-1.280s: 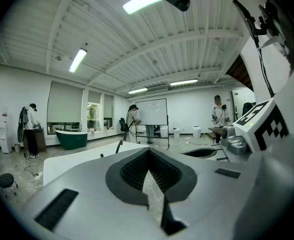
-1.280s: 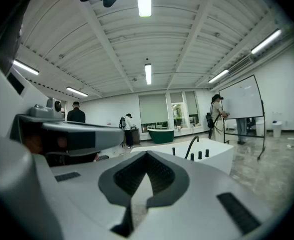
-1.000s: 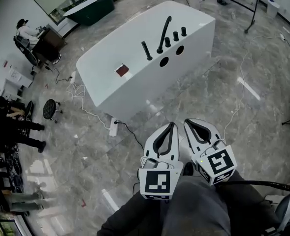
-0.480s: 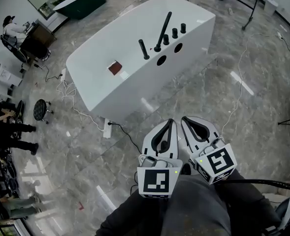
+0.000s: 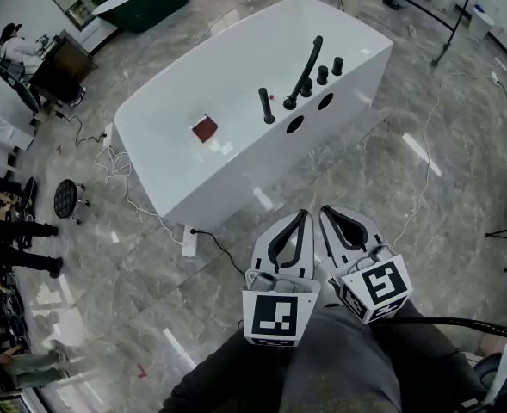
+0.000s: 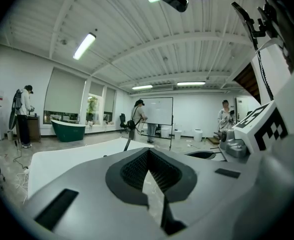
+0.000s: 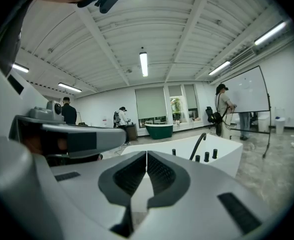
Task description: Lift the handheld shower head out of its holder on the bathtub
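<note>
A white bathtub (image 5: 193, 157) stands ahead on the grey marble floor. On its deck a short black shower wand (image 5: 265, 106) stands upright in its holder, beside a long curved black spout (image 5: 305, 71) and two black knobs (image 5: 329, 70). My left gripper (image 5: 301, 218) and right gripper (image 5: 329, 213) are side by side, well short of the tub, both shut and empty. In the right gripper view the spout (image 7: 199, 145) and wand (image 7: 173, 152) show beyond the shut right gripper (image 7: 147, 154). The left gripper view shows the tub (image 6: 72, 156) past the left gripper (image 6: 147, 151).
A power strip (image 5: 188, 239) and white cables lie on the floor by the tub's near corner. A brown-red square (image 5: 205, 128) rests on the tub rim. A black stool (image 5: 66, 198), a dark green tub (image 5: 141, 3) and several people are at the left; a light stand (image 5: 455, 15) stands far right.
Both grippers have travelled together toward the bathtub, which now sits nearer and further right in the head view. Their jaws stayed shut.
</note>
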